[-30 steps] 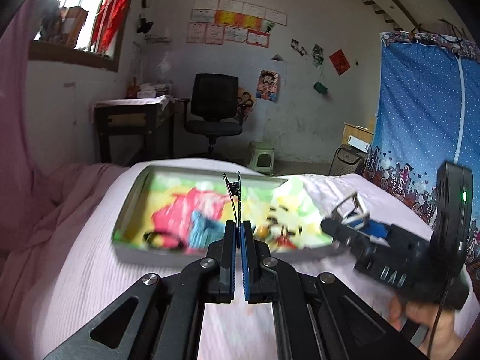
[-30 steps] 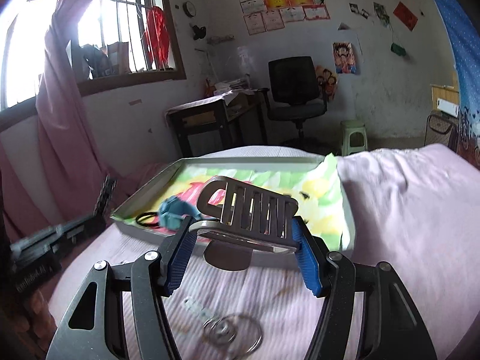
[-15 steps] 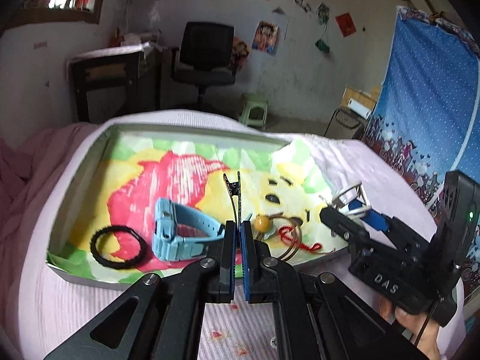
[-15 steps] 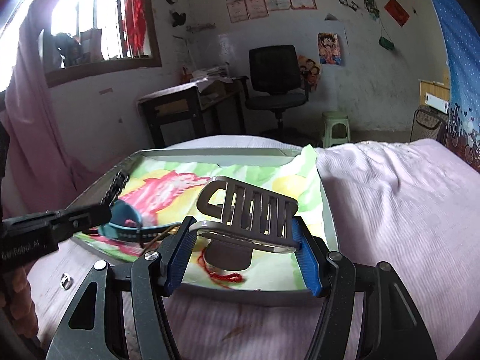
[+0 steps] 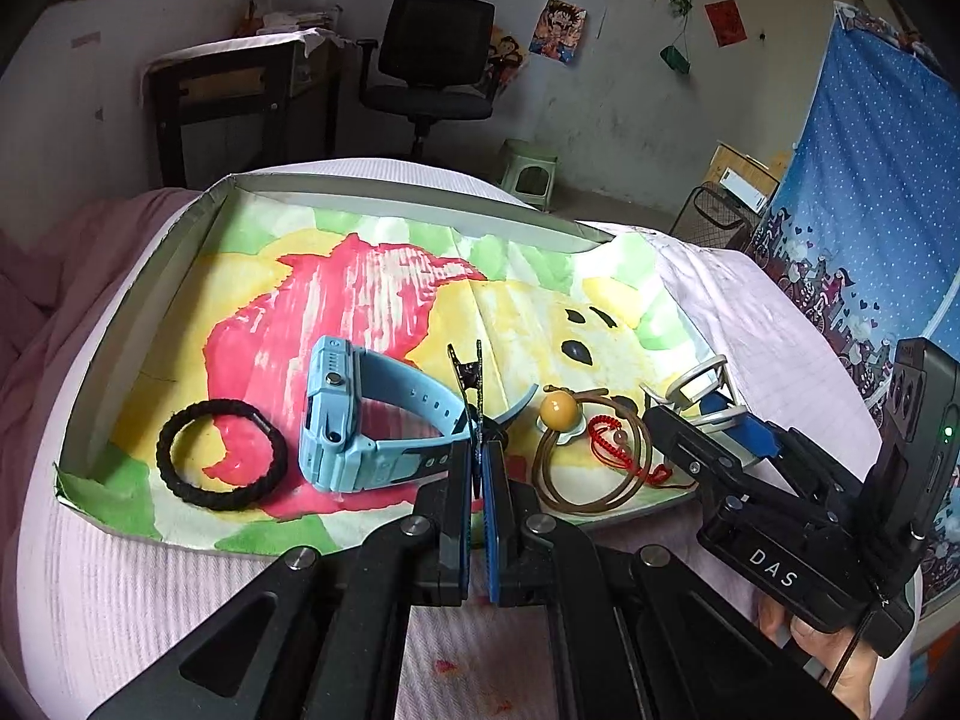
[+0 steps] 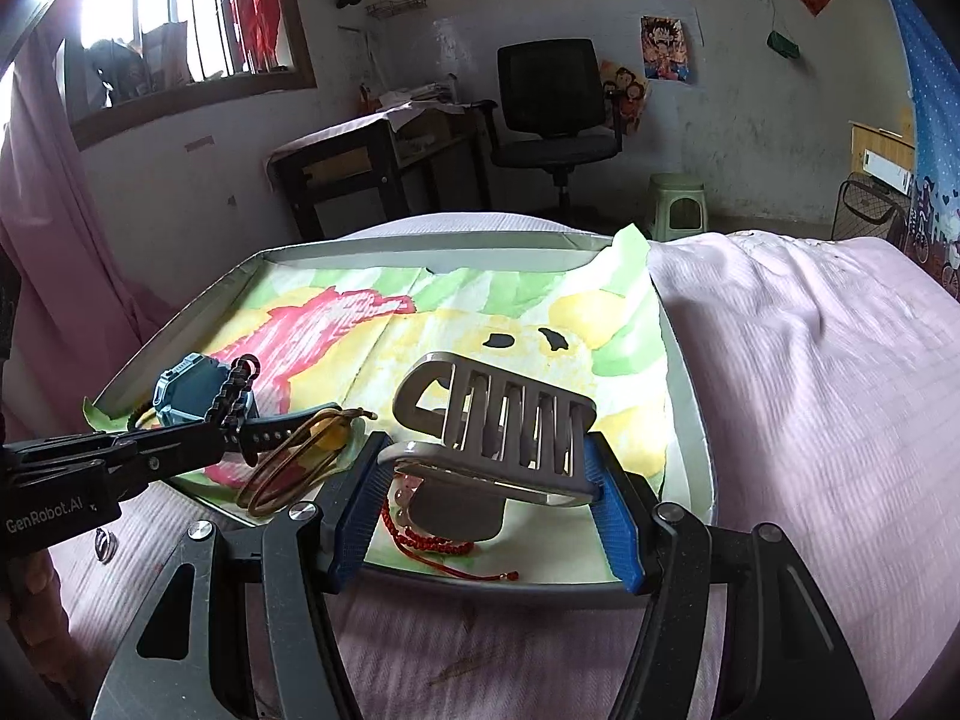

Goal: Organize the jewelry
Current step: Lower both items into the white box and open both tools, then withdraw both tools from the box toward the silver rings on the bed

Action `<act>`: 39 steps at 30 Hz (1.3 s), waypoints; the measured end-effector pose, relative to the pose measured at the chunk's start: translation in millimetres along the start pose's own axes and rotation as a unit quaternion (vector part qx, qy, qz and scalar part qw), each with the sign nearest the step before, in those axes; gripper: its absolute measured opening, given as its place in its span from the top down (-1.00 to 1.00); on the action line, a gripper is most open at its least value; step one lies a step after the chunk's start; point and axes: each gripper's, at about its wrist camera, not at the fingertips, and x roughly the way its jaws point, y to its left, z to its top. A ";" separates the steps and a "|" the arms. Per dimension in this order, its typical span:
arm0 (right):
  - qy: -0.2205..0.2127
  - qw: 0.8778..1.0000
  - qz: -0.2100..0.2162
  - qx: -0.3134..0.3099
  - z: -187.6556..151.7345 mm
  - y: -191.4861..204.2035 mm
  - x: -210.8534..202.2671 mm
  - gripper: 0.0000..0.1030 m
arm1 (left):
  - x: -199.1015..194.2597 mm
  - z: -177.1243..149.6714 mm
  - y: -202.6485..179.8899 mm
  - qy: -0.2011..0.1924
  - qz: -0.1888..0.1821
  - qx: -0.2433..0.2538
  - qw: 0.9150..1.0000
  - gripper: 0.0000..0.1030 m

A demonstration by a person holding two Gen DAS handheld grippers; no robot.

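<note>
1. A pink bedspread (image 6: 810, 396) is carrying a shallow tray (image 5: 150, 294) (painted paper lining it).
2. The left gripper (image 5: 478, 456) is pinching a thin black clip (image 5: 471, 384) over the tray.
3. The right gripper (image 6: 486, 510) is clamping a grey claw clip (image 6: 498, 420) above the tray's near edge.
4. An office chair (image 6: 558, 108) is standing by the back wall.

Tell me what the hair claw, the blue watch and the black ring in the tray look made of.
Hair claw: likely matte grey plastic, moulded teeth.
Blue watch: probably soft silicone strap, with punched holes.
Black ring: seems braided cord or elastic, ridged weave.
</note>
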 end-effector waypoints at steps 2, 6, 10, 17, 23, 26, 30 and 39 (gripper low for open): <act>0.002 1.000 0.000 0.000 -0.9 -0.4 0.4 -0.14 | -0.1 0.8 1.0 0.000 -0.002 -0.004 1.000 0.92; 0.001 1.000 0.003 0.000 -1.7 -1.4 0.3 -0.14 | -1.0 -0.3 3.4 -0.007 -0.014 -0.014 1.000 0.92; -0.001 1.000 0.008 0.000 -1.8 -1.3 -1.5 -0.14 | -5.2 -2.9 3.4 -0.017 -0.019 -0.012 1.000 0.90; -0.023 1.000 0.009 -0.005 -2.0 1.4 -16.9 -0.15 | -20.5 -9.5 0.6 -0.041 -0.017 -0.008 0.999 0.53; -0.065 0.998 0.004 -0.003 -3.0 -0.9 -45.4 -0.26 | -44.4 -16.8 -0.9 -0.083 -0.017 -0.007 0.996 0.26; -0.089 0.996 0.002 -0.004 -2.6 -1.8 -62.9 -0.39 | -57.5 -23.1 -1.8 -0.106 -0.006 -0.006 0.994 -0.14; -0.118 0.993 -0.001 -0.016 -5.3 2.0 -88.2 -0.56 | -79.4 -32.8 0.0 -0.143 0.007 -0.010 0.990 -0.43; -0.165 0.986 -0.004 -0.023 -21.0 9.0 -138.9 -0.97 | -124.0 -65.3 0.5 -0.208 0.051 -0.006 0.977 -0.99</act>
